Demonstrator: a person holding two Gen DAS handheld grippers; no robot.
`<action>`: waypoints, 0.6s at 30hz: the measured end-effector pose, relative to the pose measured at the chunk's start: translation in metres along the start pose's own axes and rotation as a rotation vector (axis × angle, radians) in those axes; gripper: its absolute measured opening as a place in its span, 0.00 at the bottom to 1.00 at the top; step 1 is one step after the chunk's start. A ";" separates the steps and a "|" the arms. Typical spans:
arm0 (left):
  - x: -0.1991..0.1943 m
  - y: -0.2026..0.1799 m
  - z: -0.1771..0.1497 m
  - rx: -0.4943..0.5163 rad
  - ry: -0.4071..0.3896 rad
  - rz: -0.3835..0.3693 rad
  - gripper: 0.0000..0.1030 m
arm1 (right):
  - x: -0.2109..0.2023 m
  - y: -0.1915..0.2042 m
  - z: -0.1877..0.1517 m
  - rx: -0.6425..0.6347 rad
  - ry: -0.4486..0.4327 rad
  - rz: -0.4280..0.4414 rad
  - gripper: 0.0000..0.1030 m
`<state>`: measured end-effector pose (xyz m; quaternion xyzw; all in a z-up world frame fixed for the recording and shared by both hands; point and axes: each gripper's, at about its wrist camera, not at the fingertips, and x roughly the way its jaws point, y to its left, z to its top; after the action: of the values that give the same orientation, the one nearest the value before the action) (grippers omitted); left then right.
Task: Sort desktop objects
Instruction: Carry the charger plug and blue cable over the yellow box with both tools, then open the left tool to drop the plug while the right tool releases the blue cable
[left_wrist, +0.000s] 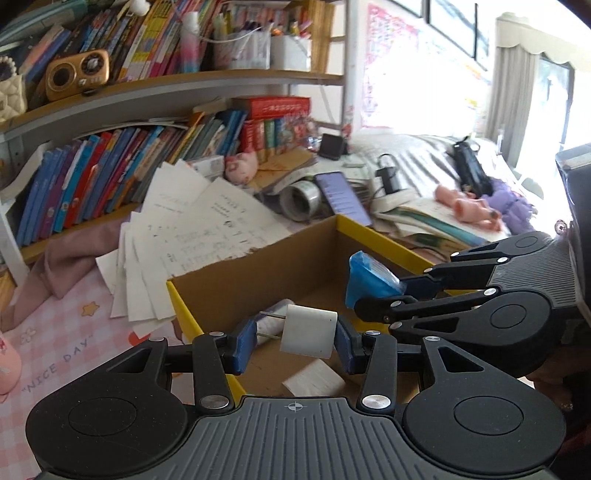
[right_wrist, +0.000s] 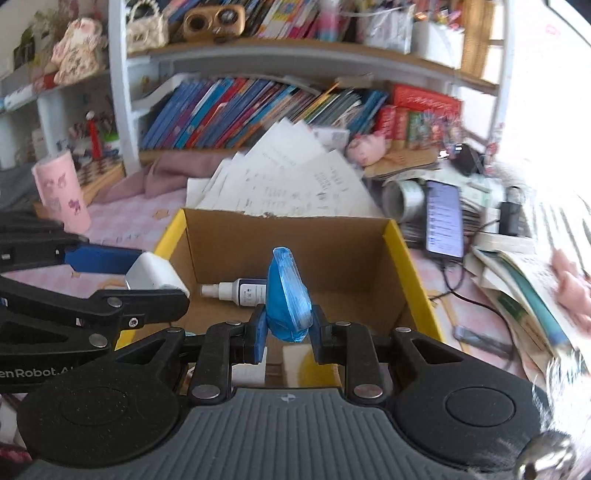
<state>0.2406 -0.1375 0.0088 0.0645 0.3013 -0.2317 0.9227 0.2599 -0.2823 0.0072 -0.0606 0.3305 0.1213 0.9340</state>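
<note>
Your left gripper (left_wrist: 293, 341) pinches a white plug adapter (left_wrist: 308, 330), two metal prongs pointing sideways; your right gripper (right_wrist: 286, 332) clamps a crinkled blue plastic packet (right_wrist: 287, 295). Both hang over the open cardboard box (right_wrist: 397, 236) holding a spray bottle (right_wrist: 236, 290).

"NICE DAY" is printed in grey capitals on the pink checked desk mat (left_wrist: 62, 363), near the left edge of the desk in the left wrist view. In the right wrist view, white lettering on the black arm of the left hand-held gripper (right_wrist: 133, 275) reads "enRobot.A", cut off by the picture's left edge. The fanned paper sheets (left_wrist: 207, 225) carry dark print, the lit phone screen (right_wrist: 444, 225) carries lines of text, and the red box (left_wrist: 275, 107) on the books has a white line of characters; all are too blurred to read.
</note>
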 end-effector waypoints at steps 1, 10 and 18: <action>0.004 0.000 0.002 -0.007 0.005 0.013 0.42 | 0.006 -0.003 0.003 -0.007 0.006 0.009 0.21; 0.041 0.001 0.009 -0.045 0.089 0.105 0.42 | 0.049 -0.030 0.015 -0.022 0.067 0.101 0.21; 0.057 -0.002 0.008 -0.045 0.159 0.137 0.43 | 0.076 -0.041 0.010 -0.006 0.152 0.147 0.22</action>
<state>0.2841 -0.1638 -0.0180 0.0826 0.3734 -0.1552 0.9109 0.3334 -0.3053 -0.0316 -0.0479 0.4036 0.1856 0.8946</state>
